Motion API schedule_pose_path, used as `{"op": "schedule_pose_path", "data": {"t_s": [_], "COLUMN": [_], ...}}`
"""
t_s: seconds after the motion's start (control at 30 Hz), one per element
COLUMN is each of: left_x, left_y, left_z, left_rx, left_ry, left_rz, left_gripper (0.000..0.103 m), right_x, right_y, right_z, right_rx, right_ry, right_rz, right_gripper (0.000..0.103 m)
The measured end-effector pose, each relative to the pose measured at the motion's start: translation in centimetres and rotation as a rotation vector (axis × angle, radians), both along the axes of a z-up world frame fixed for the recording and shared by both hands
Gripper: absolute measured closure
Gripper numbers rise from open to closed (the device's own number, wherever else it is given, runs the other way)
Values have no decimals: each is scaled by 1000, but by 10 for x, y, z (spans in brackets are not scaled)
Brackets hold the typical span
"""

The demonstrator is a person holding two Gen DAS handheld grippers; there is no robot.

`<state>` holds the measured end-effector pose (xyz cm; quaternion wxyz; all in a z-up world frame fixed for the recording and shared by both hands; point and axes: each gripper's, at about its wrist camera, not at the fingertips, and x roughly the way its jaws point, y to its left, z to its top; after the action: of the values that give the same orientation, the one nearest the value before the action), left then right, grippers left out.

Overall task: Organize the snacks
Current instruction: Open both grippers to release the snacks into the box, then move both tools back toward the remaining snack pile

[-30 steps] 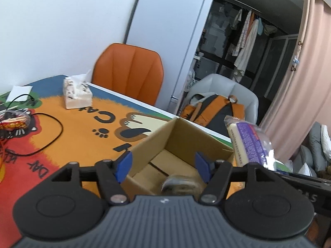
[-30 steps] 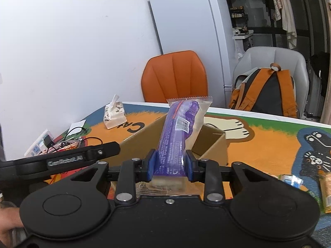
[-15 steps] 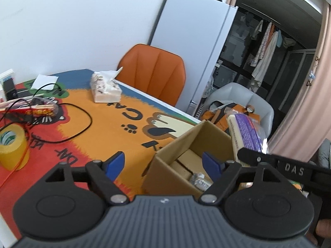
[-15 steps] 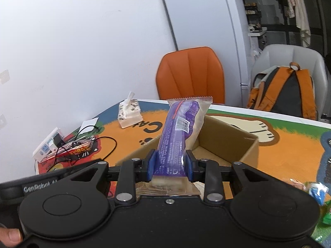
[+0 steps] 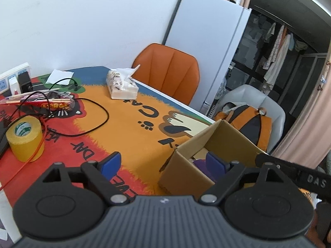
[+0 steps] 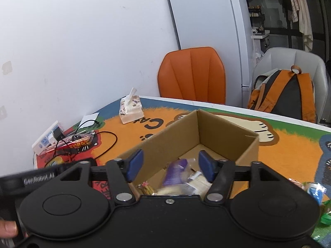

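An open cardboard box [image 6: 225, 136] stands on the cartoon-cat table mat [image 6: 289, 150]. My right gripper [image 6: 170, 165] hovers over its near edge, jaws opening, pads clear of the purple snack pack [image 6: 174, 172], which is blurred and lies among other snacks in the box. In the left wrist view the box [image 5: 225, 142] sits at the right with a bit of the purple pack [image 5: 201, 165] showing inside. My left gripper [image 5: 163, 162] is beside the box's left corner, jaws opening wide with nothing between them.
A tissue pack [image 5: 122, 84], a yellow tape roll [image 5: 25, 138], a red snack bag [image 5: 41, 103], black cables and a power strip [image 6: 45, 140] lie on the left. More snacks [image 6: 314, 192] lie at the right edge. An orange chair [image 6: 192, 74] and a grey chair with a backpack [image 6: 287, 93] stand behind.
My right gripper has opened and the purple pack has dropped from upright between its pads into the box. My left gripper has opened wider and shifted left, away from the box.
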<state>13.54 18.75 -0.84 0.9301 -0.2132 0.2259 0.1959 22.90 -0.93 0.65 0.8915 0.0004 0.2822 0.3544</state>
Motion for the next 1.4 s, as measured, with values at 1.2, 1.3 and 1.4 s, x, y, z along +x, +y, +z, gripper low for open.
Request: {"op": "schedule_pose_path", "data": {"t_s": [1.2, 1.3, 1.4], "left_x": [25, 26, 28], "left_y": [-97, -104, -113], "left_z": [10, 9, 8], "left_rx": [31, 14, 21], "left_ry": [85, 79, 88], "left_rz": [-231, -270, -292], "left_gripper": [9, 8, 6], "right_x": [-25, -23, -21], "right_y": [-125, -135, -143], "right_z": [4, 1, -3], "right_rx": [-30, -30, -27], "right_ry": [12, 21, 31], "right_rz": [-193, -213, -231], "right_gripper": [0, 0, 0]}}
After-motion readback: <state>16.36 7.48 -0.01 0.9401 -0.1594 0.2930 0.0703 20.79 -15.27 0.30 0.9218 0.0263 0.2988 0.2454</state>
